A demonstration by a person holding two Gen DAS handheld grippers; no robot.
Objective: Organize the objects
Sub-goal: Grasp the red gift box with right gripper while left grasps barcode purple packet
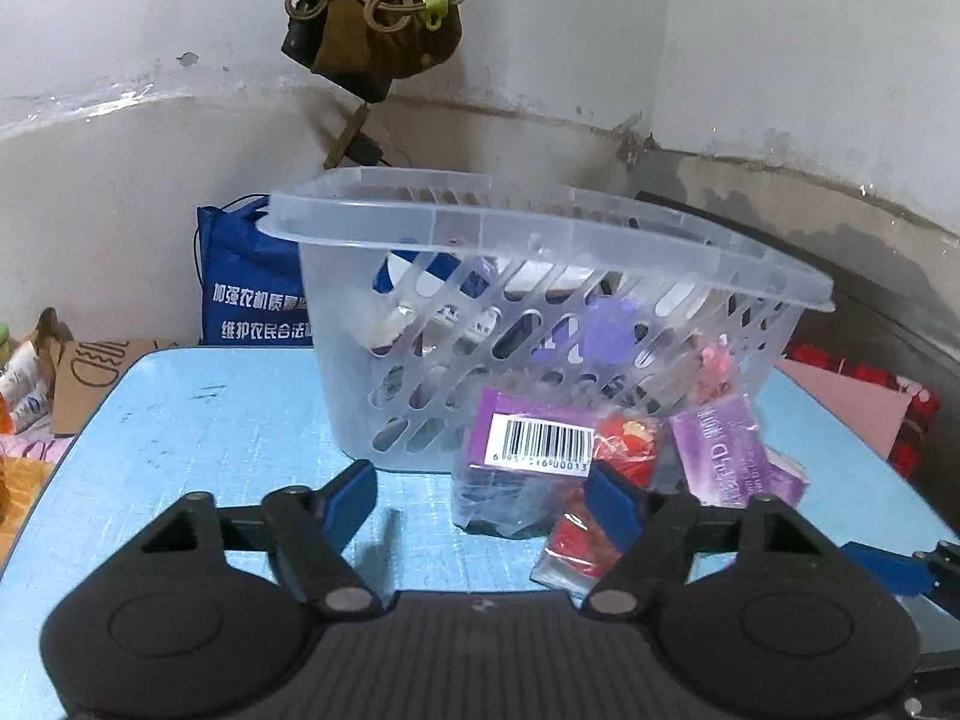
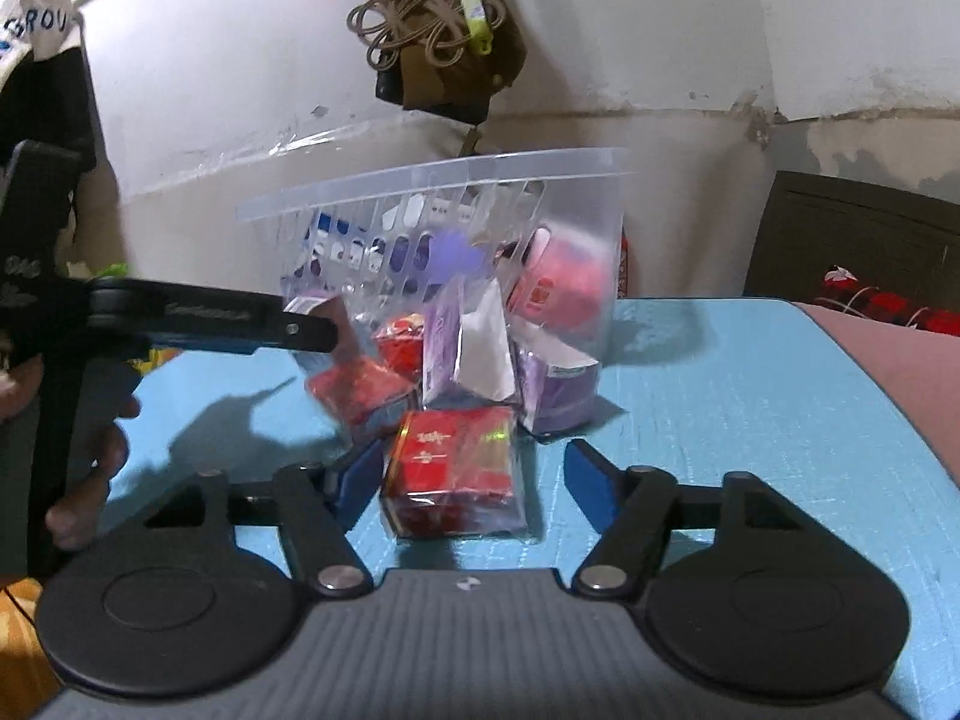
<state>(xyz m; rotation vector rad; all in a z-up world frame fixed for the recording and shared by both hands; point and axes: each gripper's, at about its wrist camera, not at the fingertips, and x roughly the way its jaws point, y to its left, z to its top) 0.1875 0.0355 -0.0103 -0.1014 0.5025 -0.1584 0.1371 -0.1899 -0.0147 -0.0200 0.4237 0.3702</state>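
Hovering low, the left gripper (image 1: 480, 495) stands released beside a barcoded purple packet (image 1: 528, 444) before the clear basket (image 1: 540, 312) on the blue bench (image 1: 210, 420). Right view: right gripper (image 2: 465, 480) straddles a red box (image 2: 453, 468), pads not touching it.

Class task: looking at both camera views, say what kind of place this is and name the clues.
Probably a lived-in room at home, used for storage: a stained wall, a blue tote bag on the floor, and a small blue table holding a basket.

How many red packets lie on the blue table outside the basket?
3: one red packet between the right gripper's open fingers, one behind-left, one against the basket. More may be hidden.
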